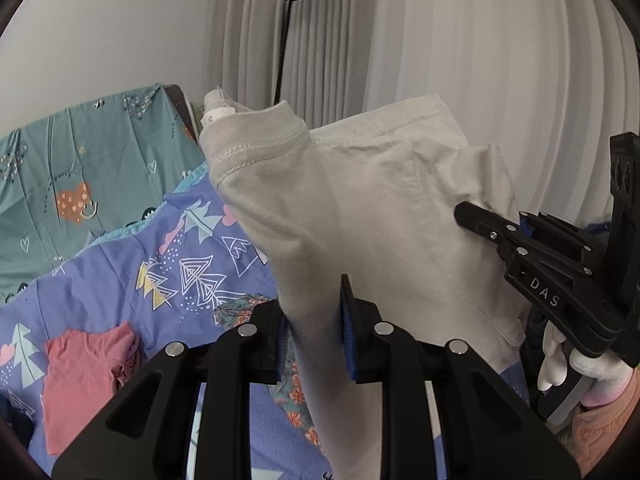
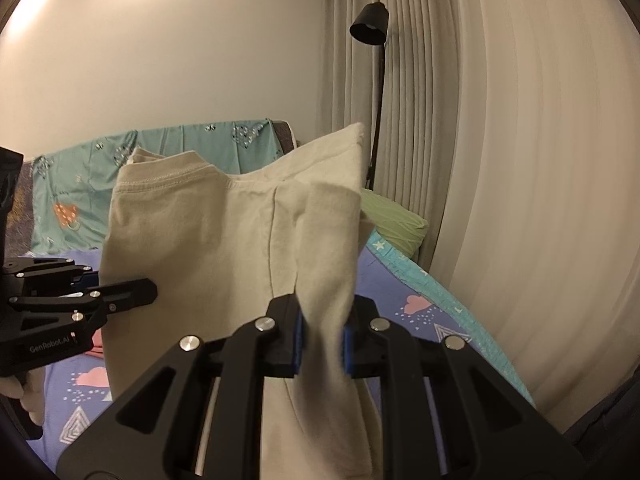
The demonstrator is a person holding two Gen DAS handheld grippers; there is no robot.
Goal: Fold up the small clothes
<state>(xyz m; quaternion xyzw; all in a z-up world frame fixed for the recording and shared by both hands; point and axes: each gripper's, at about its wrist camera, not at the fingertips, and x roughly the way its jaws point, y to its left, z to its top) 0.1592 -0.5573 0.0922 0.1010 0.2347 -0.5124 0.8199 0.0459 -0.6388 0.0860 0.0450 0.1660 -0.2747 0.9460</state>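
Got the beige tee (image 1: 360, 208) up in the air, held between both hands over the bed. My left gripper (image 1: 312, 332) is pinching a bunch of the fabric between its blue pads, and my right gripper (image 2: 323, 340) is clamped on another bunch the same way, so the shirt hangs stretched between the two. In the left view the right gripper's fingers come in from the side and bite the shirt near its sleeve seam.

Edges: the ribbed collar (image 1: 256, 148) sits at the top with the white neck tag poking up beside it, stitching visible along the band. The shoulder seam runs across the top, and a sleeve hem sticks up as the highest corner in the right view. The lower part drops out of sight below my fingers, so I can't tell where the bottom hem ends.

Room to move: the purple sheet (image 1: 120, 264) with tree and cloud prints lies below, and a pink garment (image 1: 84, 376) lies crumpled on it off to the left, well apart from the tee. Teal heart-print fabric (image 1: 80, 160) backs the far side, a green pillow (image 2: 392, 220) sits by the curtain (image 2: 420, 120), and a black floor lamp (image 2: 374, 24) stands there too.
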